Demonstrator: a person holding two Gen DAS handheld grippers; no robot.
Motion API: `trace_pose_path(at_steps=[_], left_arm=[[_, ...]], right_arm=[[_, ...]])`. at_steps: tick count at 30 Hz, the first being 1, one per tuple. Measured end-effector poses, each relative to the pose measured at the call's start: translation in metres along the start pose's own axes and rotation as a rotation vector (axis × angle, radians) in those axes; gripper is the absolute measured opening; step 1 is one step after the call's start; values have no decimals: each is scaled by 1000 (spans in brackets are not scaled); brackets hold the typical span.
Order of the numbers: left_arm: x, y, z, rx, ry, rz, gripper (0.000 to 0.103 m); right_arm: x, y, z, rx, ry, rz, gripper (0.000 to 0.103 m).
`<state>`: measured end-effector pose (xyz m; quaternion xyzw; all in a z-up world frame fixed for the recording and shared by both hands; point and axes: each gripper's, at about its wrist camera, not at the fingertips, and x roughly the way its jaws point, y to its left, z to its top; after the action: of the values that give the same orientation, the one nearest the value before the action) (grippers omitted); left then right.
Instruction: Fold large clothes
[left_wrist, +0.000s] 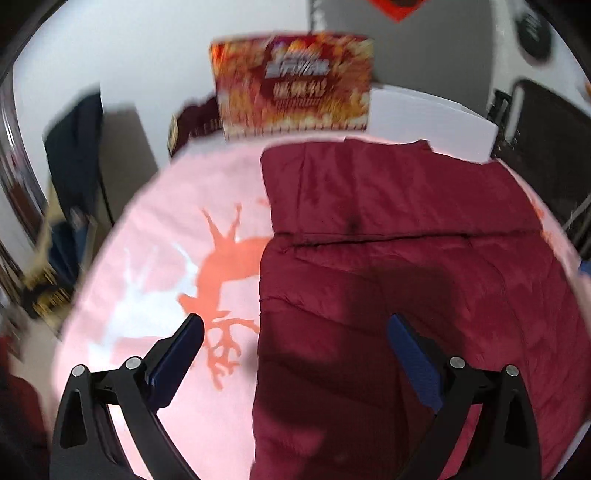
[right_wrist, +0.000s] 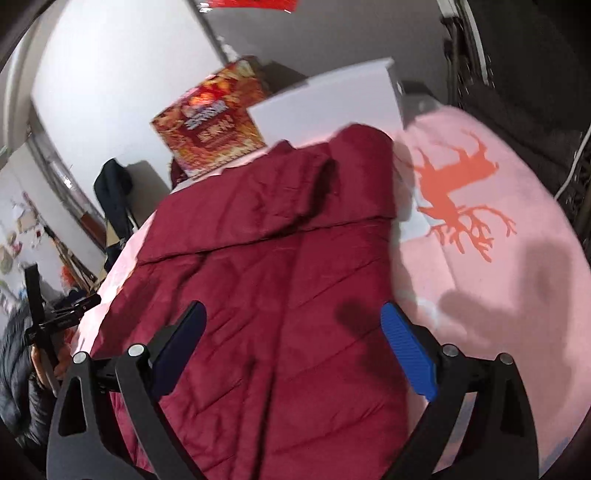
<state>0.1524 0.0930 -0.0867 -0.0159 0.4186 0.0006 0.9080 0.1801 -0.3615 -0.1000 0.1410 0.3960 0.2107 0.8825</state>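
A large dark red quilted garment (left_wrist: 406, 266) lies flat on a pink cloth with an orange deer print (left_wrist: 225, 258). Its far part is folded over, leaving a crosswise edge. My left gripper (left_wrist: 295, 321) is open and empty, hovering above the garment's left edge. In the right wrist view the same garment (right_wrist: 258, 266) fills the middle, with the pink cloth (right_wrist: 480, 221) to its right. My right gripper (right_wrist: 291, 310) is open and empty above the garment's near part. The left gripper (right_wrist: 55, 317) shows at the far left of that view.
A red and orange printed box (left_wrist: 295, 85) and a white box (left_wrist: 424, 114) stand at the far edge of the surface. Dark clothing hangs on a chair (left_wrist: 77, 147) to the left. A dark rack (left_wrist: 546, 147) stands to the right.
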Motion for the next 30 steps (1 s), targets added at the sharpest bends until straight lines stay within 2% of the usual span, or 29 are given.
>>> trace_pose_path(at_steps=[3, 6, 7, 13, 19, 23, 26, 30], left_arm=[[22, 23, 13, -81, 48, -75, 100], [42, 41, 24, -131, 81, -182, 100], [51, 47, 28, -148, 103, -241, 100], [86, 65, 27, -252, 195, -456, 99], [69, 53, -1, -207, 210, -529, 99], [39, 38, -31, -139, 197, -545, 99], [20, 29, -60, -126, 234, -606, 99], [-17, 17, -104, -86, 226, -610, 99]], right_arm=[[17, -22, 14, 59, 23, -5, 93], [34, -40, 27, 110, 42, 10, 93], [41, -45, 31, 128, 53, 30, 93], [71, -49, 34, 148, 126, 92, 93], [68, -40, 9, 107, 188, 130, 93], [45, -36, -20, 107, 206, 183, 93], [21, -32, -49, 97, 212, 205, 93], [-13, -28, -82, 81, 211, 228, 93]])
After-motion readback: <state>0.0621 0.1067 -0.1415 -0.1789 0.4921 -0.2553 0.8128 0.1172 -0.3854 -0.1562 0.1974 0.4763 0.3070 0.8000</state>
